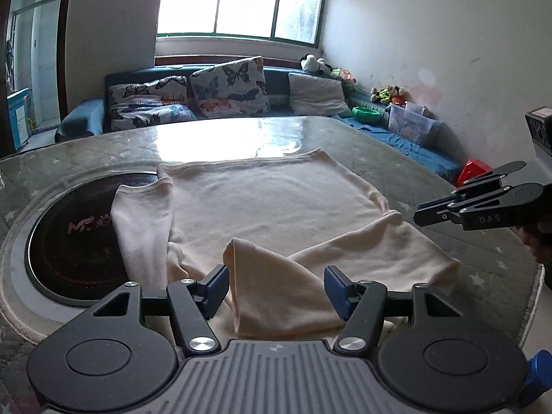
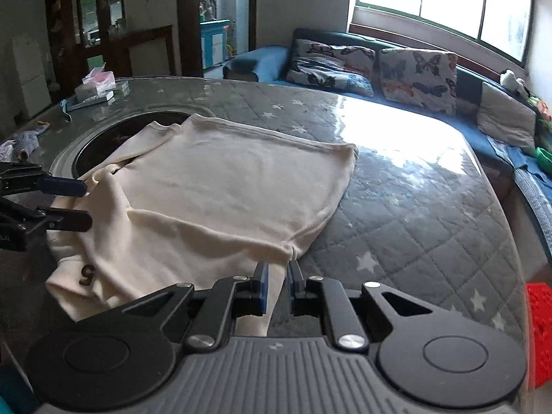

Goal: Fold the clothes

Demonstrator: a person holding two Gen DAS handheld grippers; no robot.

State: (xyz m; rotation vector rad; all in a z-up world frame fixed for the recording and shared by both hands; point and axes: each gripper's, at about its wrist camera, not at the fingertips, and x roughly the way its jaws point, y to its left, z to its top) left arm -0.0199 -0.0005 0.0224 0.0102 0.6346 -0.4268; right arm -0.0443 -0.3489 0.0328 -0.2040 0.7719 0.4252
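A cream sweatshirt (image 1: 276, 203) lies flat on the table, also in the right wrist view (image 2: 224, 186). One sleeve (image 1: 143, 227) is folded over the left side; the other sleeve (image 1: 276, 286) lies folded across the near edge. My left gripper (image 1: 276, 288) is open, its blue pads on either side of this near sleeve, just above it. My right gripper (image 2: 277, 283) is nearly closed at the garment's near right corner (image 2: 291, 250), with cloth running between the jaws. The right gripper shows in the left wrist view (image 1: 427, 214), the left one in the right wrist view (image 2: 86, 203).
The table (image 2: 396, 207) has a grey star-print cover under clear plastic and a round black hotplate (image 1: 69, 241) at the left, partly under the sweatshirt. A tissue box (image 2: 96, 82) and small items sit at the far corner. A blue sofa (image 1: 224, 96) with cushions stands behind. A red stool (image 2: 540, 331) is at right.
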